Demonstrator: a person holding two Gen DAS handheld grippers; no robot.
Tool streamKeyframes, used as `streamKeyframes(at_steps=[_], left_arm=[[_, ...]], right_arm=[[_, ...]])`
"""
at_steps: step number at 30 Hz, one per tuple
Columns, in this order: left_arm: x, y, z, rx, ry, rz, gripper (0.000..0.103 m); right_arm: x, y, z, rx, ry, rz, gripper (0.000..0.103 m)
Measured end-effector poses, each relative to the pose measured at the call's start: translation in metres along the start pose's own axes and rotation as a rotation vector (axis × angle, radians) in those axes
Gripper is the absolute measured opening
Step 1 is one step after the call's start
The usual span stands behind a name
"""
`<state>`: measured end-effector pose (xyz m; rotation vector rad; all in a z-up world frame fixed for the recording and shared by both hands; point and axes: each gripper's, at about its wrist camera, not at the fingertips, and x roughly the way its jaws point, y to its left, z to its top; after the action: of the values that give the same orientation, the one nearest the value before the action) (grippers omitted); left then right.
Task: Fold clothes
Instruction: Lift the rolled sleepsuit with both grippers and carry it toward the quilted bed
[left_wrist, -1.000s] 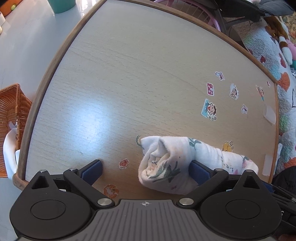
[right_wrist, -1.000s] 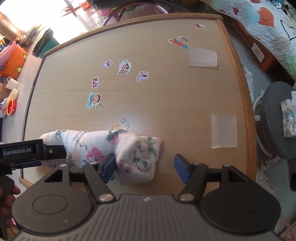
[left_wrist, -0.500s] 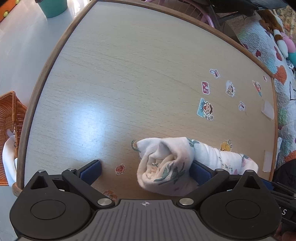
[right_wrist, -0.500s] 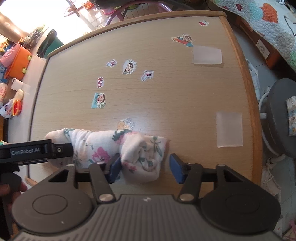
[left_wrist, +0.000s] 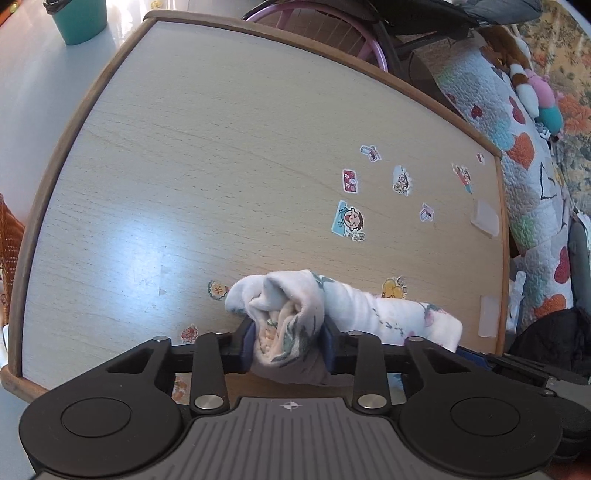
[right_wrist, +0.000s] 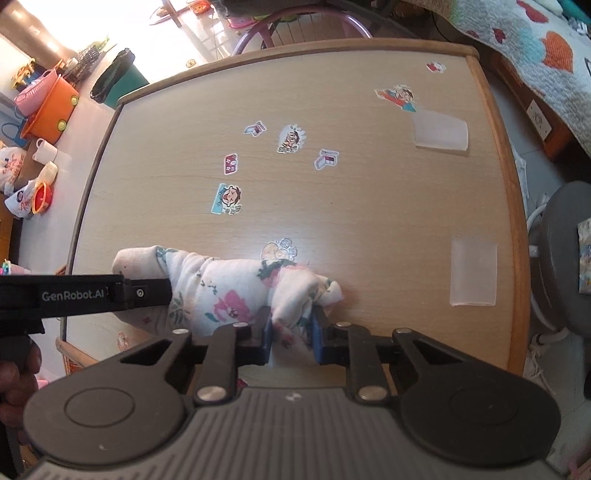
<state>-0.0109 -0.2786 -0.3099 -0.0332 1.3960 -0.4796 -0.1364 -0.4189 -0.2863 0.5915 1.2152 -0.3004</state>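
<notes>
- Down near the front edge of the wooden table (left_wrist: 221, 155): a rolled floral garment (right_wrist: 221, 291), white with pink flowers and green leaves, lying sideways as a long bundle.
- Left gripper (left_wrist: 288, 341) clamped on the bundle's left end, blue pads pressing the cloth from both sides, jaws closing at this moment with the fabric bunched and squeezed between them.
- Right gripper (right_wrist: 290, 334) likewise closing on the bundle's right end, blue pads pinching the cloth, a loose flap poking out just past the right pad.
- Seen from the right wrist: the left gripper's black body crossing in front of the roll's far end, lettering readable along its side, with part of a hand (right_wrist: 16, 373) at the picture's left edge.
- Scattered over the tabletop beyond the garment: cartoon stickers (left_wrist: 349, 221), one yellow sticker (right_wrist: 279, 249) just behind the roll.
- Also on the table: two pale translucent patches (right_wrist: 474, 271), well apart from the cloth toward the right edge.
- Beyond the table: a patchwork quilt (left_wrist: 524, 155) with hearts on the right, a teal bin (left_wrist: 79, 18) on the floor at the far left corner, an orange basket (right_wrist: 51, 110) among bits and pieces on the floor.
</notes>
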Motion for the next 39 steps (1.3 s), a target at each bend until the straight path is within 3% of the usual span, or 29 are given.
streamKeyframes(at_steps=[6,11,20,26,39], left_arm=[[-0.028,-0.009,-0.003,0.008,-0.016,-0.012,0.029],[-0.066,-0.023,0.002,0.029,-0.021,-0.026,0.029],[-0.149,-0.08,0.014,0.213,-0.046,-0.114,0.029],[-0.187,-0.11,0.005,0.353,-0.028,-0.171,0.029],[-0.216,-0.167,-0.038,0.543,0.021,-0.27,0.029]], right_arm=[[-0.021,0.006,0.003,-0.027,-0.021,-0.012,0.019],[-0.062,0.01,0.008,-0.039,-0.056,-0.024,0.019],[-0.153,0.013,0.008,0.045,-0.186,-0.125,0.019],[-0.193,0.009,-0.015,0.169,-0.252,-0.193,0.019],[-0.253,-0.018,-0.064,0.308,-0.328,-0.321,0.019]])
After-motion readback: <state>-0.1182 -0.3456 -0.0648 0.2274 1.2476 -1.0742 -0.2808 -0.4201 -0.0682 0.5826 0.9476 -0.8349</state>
